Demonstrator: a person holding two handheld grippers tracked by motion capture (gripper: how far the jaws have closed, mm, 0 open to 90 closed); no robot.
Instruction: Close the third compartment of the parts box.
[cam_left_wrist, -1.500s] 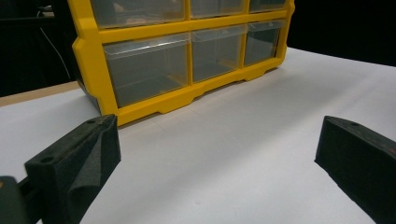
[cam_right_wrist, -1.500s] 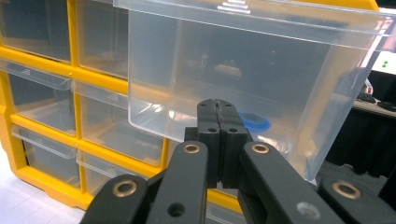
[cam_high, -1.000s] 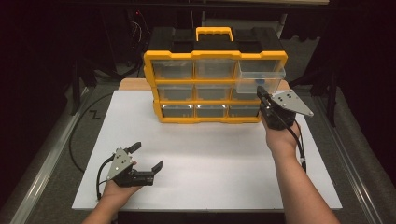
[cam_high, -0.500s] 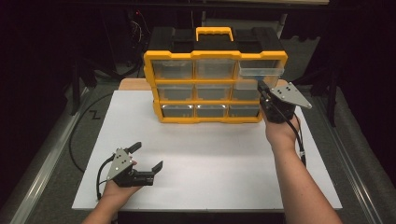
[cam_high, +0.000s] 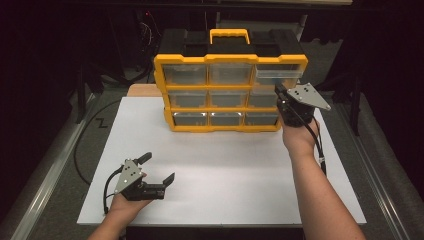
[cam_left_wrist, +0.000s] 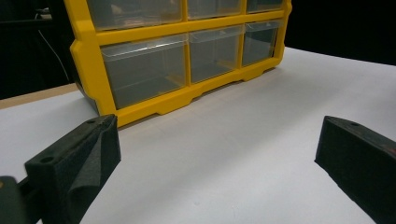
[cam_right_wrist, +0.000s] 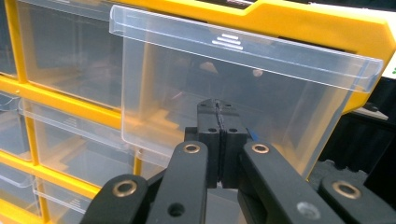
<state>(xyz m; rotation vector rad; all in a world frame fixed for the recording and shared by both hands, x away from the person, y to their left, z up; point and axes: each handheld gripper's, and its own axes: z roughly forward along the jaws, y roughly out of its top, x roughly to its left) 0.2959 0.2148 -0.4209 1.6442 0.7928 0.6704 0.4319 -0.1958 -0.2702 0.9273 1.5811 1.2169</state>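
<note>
A yellow organizer (cam_high: 165, 85) with clear drawers stands upright at the back of the white board (cam_high: 225, 165). Its top right drawer (cam_high: 280, 74) sticks out a little from the frame. My right gripper (cam_high: 278, 91) is shut with nothing between its jaws. In the right gripper view its tips (cam_right_wrist: 218, 105) sit against the clear front of that drawer (cam_right_wrist: 243, 84), below the lip. My left gripper (cam_high: 160, 166) rests on the board at the front left, open and holding nothing. In the left gripper view the open left gripper (cam_left_wrist: 217, 154) faces the organizer's bottom row (cam_left_wrist: 144, 74).
The organizer has a black top and a yellow carry handle (cam_high: 229, 34). A cable (cam_high: 90, 145) loops off the board's left edge beside a metal rail (cam_high: 45, 185). A strip of wooden table (cam_high: 144, 90) shows behind the board's left corner.
My right gripper has moved a little toward the organizer, and the top right drawer has slid further into its slot. The left gripper has not moved.
</note>
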